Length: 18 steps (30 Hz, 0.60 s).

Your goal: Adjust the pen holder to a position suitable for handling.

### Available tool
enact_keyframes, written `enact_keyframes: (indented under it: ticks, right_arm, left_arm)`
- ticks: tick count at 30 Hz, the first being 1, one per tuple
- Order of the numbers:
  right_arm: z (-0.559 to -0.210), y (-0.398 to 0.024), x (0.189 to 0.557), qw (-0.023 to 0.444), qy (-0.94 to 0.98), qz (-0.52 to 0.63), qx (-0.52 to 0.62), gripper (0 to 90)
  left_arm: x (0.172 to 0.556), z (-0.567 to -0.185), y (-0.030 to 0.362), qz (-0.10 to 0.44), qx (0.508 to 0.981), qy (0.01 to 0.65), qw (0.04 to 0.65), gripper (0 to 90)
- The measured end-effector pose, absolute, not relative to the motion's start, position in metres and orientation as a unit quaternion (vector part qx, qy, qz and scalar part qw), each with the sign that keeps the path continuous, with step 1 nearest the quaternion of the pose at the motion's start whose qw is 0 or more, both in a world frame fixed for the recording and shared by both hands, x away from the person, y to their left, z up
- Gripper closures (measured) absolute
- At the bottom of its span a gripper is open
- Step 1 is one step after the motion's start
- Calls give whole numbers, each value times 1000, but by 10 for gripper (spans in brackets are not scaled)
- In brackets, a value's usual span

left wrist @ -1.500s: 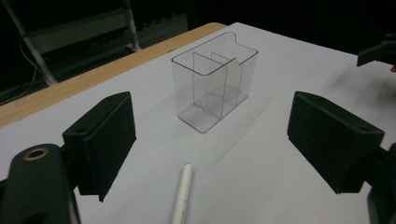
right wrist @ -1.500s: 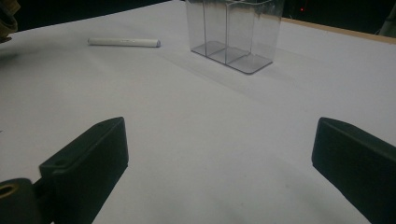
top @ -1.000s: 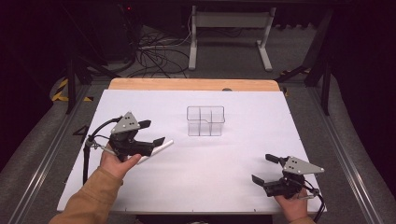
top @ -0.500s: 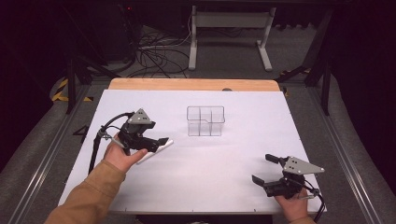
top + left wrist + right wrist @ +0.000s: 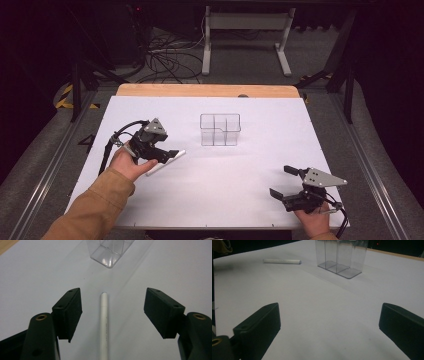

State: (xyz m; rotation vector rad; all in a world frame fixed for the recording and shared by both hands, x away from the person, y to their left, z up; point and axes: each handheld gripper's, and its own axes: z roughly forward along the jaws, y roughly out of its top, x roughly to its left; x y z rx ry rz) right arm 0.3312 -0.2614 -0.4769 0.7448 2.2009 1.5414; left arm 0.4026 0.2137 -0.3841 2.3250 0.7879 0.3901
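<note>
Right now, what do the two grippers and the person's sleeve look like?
Both the left gripper and the right gripper are black, with two blocky jaws, flat pads and brass-coloured pivots. A grey three-cornered plate tops each, and a black cable trails away. The left sleeve is tan.

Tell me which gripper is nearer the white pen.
Left. The left gripper straddles the white pen, jaws closing, not yet touching. The right gripper sits far across the table.

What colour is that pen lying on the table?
White. The pen shows best in the left gripper view, lying between the open jaws.
</note>
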Motion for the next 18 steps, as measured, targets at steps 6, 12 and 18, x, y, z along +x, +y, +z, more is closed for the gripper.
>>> enact_keyframes:
  ticks: [6,12,18]
  right_arm:
    - [-477,-261,331,175,777,543,264,43]
    - [-477,-261,332,174,778,543,263,44]
    - [-477,-261,332,173,779,543,262,44]
  left_arm:
    - [406,-389,210,165,892,295,299,338]
    - [415,-398,205,152,904,295,270,348]
    - [426,-406,204,120,911,308,248,372]
